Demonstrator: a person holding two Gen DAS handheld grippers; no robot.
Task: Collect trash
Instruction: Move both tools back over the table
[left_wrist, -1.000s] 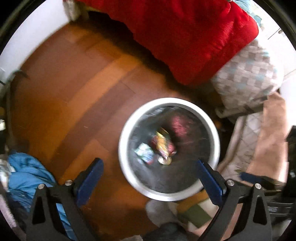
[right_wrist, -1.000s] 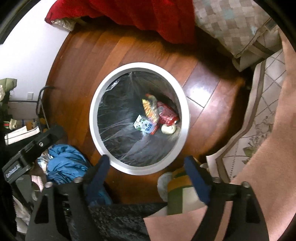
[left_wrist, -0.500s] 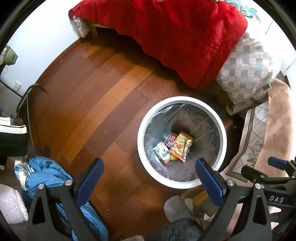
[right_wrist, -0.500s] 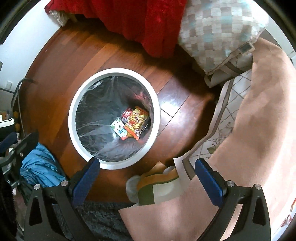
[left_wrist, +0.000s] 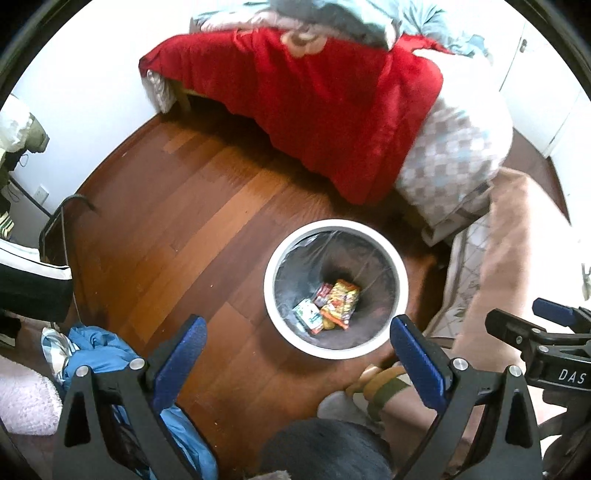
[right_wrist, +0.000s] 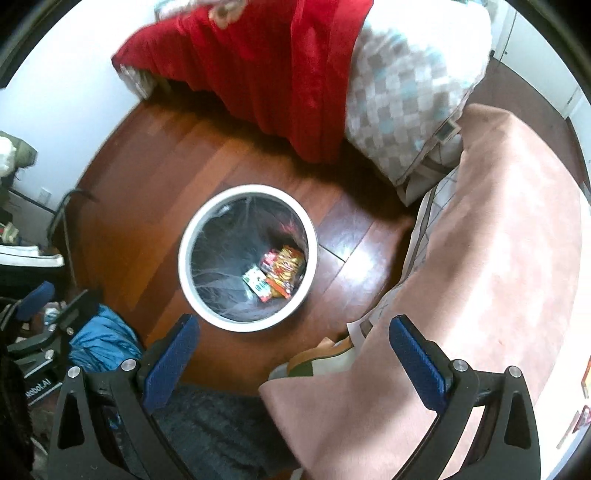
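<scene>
Nearest to us, our left claw stands wide, its blue pads well apart with nothing between them, pointing steeply down at the floor. Our right claw is likewise spread wide and empty; its jaws have just been opening to their fullest, and no thing sits between them. In the left wrist view we see the right claw again at the right edge.

Just beyond the left claw lies a blue cloth heaped on the wooden floor. Near our right pads a pink blanket spreads over a patterned rug, and a foot in a striped slipper shows at the rug's corner.

Past the fingertips stands the white bin, lined with a clear bag. At its bottom rests the trash: an orange snack wrapper, a red wrapper touching it and a small white-and-green packet just beside. The right wrist view shows the same bin with the wrappers lying against its right-hand side.

Farther off, a red blanket hangs over the bed, with a checkered pillow beside it and a white wall behind.
</scene>
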